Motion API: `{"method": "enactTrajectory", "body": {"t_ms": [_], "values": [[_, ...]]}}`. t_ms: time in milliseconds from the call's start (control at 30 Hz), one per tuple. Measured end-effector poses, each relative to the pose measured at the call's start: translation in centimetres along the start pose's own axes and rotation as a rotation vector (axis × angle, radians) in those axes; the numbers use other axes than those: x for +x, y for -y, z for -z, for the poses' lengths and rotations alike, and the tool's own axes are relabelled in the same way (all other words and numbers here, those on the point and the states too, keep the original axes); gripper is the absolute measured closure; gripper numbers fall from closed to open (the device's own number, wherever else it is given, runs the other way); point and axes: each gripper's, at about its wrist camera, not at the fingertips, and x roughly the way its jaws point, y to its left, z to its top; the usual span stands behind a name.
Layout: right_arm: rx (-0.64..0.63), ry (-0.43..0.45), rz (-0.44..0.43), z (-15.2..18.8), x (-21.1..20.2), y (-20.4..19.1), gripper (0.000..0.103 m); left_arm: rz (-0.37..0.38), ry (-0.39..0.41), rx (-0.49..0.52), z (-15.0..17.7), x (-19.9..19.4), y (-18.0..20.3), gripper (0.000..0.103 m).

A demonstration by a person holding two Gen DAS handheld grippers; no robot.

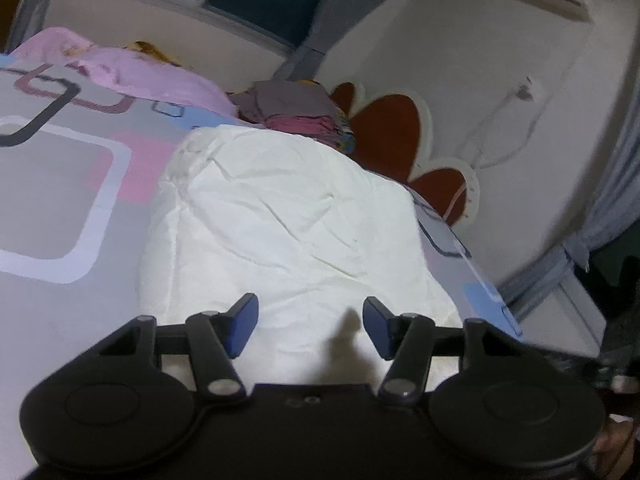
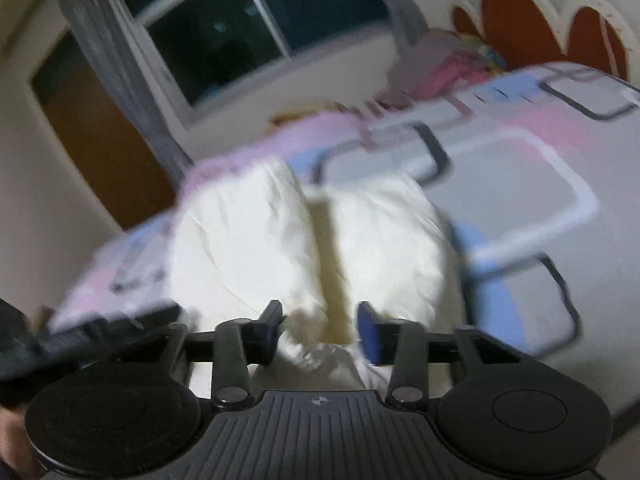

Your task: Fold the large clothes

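Note:
A large white garment lies crumpled on the patterned bed sheet, its bulk spreading away from the left gripper. My left gripper hovers over the garment's near edge, open, with its blue pads wide apart and nothing pressed between them. The blurred right wrist view shows the same white garment as two puffed halves with a shadowed crease between them. My right gripper sits at the near end of that crease. Its jaws stand apart, a bunch of white cloth lies loose between them, and neither pad presses on it.
A pink cloth lies at the far side of the bed. A stack of folded clothes stands against the red and white headboard. A window, grey curtains and a brown door are behind. The bed edge drops off to the right.

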Motion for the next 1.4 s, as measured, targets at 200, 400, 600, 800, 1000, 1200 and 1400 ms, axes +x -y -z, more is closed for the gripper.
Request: {"method": "enactTrajectory", "body": {"t_ms": [200, 400, 600, 800, 1000, 1200, 1400], "values": [[0.075, -0.064, 0.031, 3.7, 2.8, 3.4, 0.077, -0.044, -0.096, 0.205, 2.0, 3.3, 3.3, 0.051], [0.148, -0.015, -0.012, 0.9, 0.3, 4.1, 0.074, -0.035, -0.127, 0.227, 0.4, 2.5, 3.4, 0.051], [0.04, 0.075, -0.087, -5.5, 0.1, 1.9, 0.034, -0.048, 0.065, 0.178, -4.0, -1.4, 0.9, 0.043], [-0.051, 0.002, -0.103, -9.2, 5.8, -0.7, 0.042, -0.053, 0.042, 0.058, -7.0, 1.8, -2.5, 0.049], [-0.087, -0.033, -0.044, -8.4, 7.3, 0.2, 0.079, -0.025, -0.03, 0.109, -6.9, 5.5, -0.8, 0.05], [-0.039, -0.09, 0.029, -5.4, 9.5, 3.7, 0.079, -0.046, -0.151, 0.196, -5.5, 9.7, 0.3, 0.05], [0.02, -0.074, 0.004, -3.7, 10.7, 5.8, 0.079, -0.081, -0.196, 0.239, -4.5, 11.6, 0.2, 0.05]]}}
